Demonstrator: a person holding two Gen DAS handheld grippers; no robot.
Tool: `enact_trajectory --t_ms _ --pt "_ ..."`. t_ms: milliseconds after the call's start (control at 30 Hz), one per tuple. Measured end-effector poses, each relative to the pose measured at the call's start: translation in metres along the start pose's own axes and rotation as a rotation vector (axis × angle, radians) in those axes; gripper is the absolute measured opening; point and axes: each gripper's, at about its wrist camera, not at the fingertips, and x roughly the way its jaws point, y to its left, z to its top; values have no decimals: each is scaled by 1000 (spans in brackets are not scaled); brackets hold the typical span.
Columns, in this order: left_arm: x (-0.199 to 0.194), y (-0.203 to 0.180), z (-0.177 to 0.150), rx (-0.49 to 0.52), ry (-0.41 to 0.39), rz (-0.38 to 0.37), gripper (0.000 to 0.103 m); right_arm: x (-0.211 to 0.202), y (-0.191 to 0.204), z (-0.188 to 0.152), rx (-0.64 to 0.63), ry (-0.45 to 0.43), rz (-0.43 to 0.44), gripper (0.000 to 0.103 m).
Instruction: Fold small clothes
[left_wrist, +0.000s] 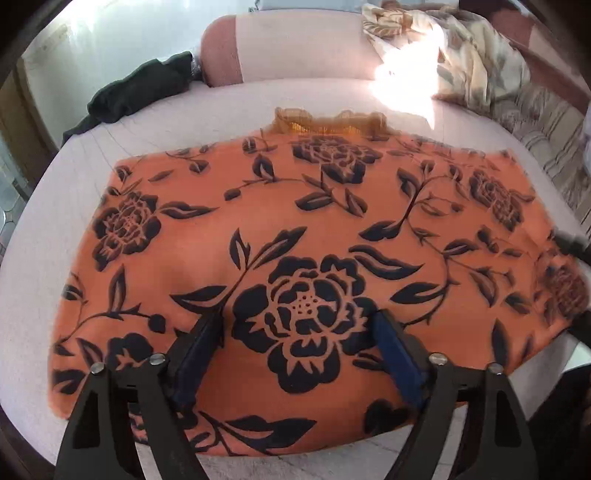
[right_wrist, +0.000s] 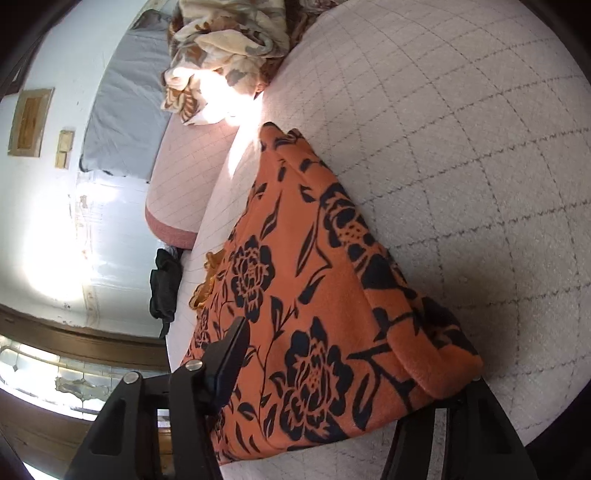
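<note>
My left gripper (left_wrist: 299, 328): jaws wide apart, hovering over orange floral garment (left_wrist: 295, 236), gripping nothing. Garment spread flat on quilted bed (right_wrist: 461, 184). My right gripper (right_wrist: 332, 373): jaws spread around garment's edge; actual hold cannot be told.

Pretty clearly a bedroom in someone's home. There's a bed (left_wrist: 229, 107) with a pale quilted cover, a pink-edged bolster pillow (left_wrist: 280, 48) at the far end, and a crumpled floral blanket (left_wrist: 461, 48) dumped beside it. A dark garment (left_wrist: 140, 88) is lying near the edge, with a plastered wall (right_wrist: 48, 221) and tiled floor (right_wrist: 48, 373) beyond it.
</note>
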Motion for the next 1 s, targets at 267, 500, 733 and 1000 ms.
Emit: enact_trajectory --t_ms 267,500,733,1000 --pt "-66 71 5 -222 -126 -62 90 -5 105 -12 -417 -45 -123 13" --pt "-123 211 -36 -636 -277 56 90 29 261 -124 -910 -38 -74 13" --pt "-102 270 -79 -806 -190 62 90 183 246 -249 -1048 363 -211 15" --pt "-97 264 -77 -770 -183 10 90 152 284 -238 -1045 298 -178 18"
